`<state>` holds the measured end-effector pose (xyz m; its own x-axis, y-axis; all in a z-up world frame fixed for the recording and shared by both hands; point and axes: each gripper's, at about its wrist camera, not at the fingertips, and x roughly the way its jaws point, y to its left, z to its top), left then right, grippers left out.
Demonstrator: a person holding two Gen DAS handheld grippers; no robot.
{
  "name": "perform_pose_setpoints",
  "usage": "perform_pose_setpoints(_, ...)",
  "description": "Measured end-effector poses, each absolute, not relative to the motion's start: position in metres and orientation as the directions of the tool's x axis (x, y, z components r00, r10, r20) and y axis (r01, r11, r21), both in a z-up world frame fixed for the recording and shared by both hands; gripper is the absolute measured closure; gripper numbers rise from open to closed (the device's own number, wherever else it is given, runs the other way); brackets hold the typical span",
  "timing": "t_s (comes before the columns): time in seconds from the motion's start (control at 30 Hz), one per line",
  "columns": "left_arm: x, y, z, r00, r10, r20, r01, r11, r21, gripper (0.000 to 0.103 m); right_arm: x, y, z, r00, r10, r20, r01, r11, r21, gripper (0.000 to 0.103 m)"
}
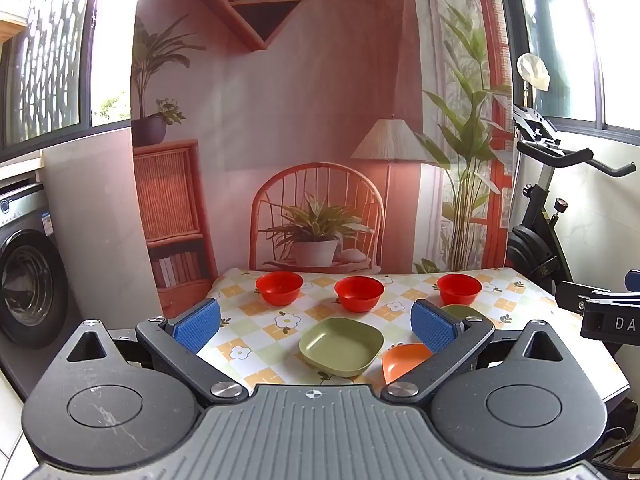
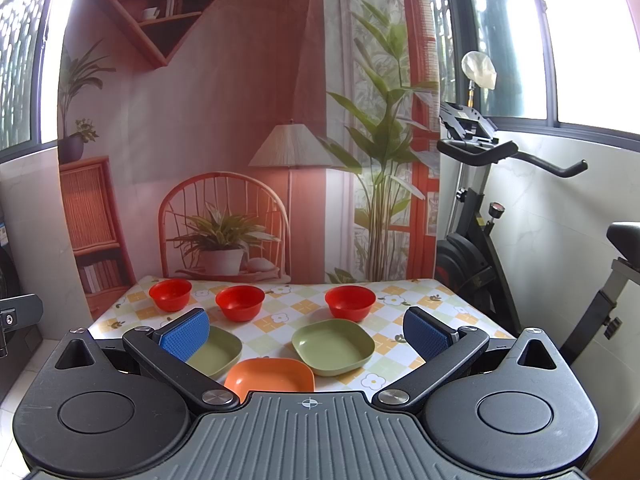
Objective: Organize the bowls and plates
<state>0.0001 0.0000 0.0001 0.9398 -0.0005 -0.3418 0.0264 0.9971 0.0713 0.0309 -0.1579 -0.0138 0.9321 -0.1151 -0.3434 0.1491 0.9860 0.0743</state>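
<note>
Three round red bowls (image 2: 171,294) (image 2: 240,302) (image 2: 350,302) stand in a row toward 12 o'clock on the worktop (image 2: 440,304), which wears a checked, flowered cloth. Nearer lie two square olive-green plates (image 2: 334,346) (image 2: 218,350) and, at 6 o'clock, an orange plate (image 2: 270,376). Left tongs (image 1: 316,326) and right tongs (image 2: 306,332) both hover level over the near edge, spread wide, gripping nothing.

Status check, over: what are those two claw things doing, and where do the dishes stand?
Left gripper and right gripper open, empty. Three red round bowls, two green square plates, one orange square plate separate, unstacked. Nothing blocking.
</note>
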Motion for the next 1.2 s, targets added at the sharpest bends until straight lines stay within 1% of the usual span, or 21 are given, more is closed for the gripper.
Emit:
perform_pose_setpoints(0.9,0.0,0.0004,0.0036,0.941,0.001,-0.339,0.023,0.997,0.068,0.001,0.029,-0.1616,-0.0129,0.934,-0.121,-0.337,0.154,0.985,0.073,0.0)
perform_pose_setpoints(1.2,0.004,0.0023,0.0036,0.935,0.017,-0.353,0.003,0.998,0.056,0.001,0.0318,-0.1609,-0.0121,0.935,-0.114,-0.335,0.149,0.986,0.08,0.0)
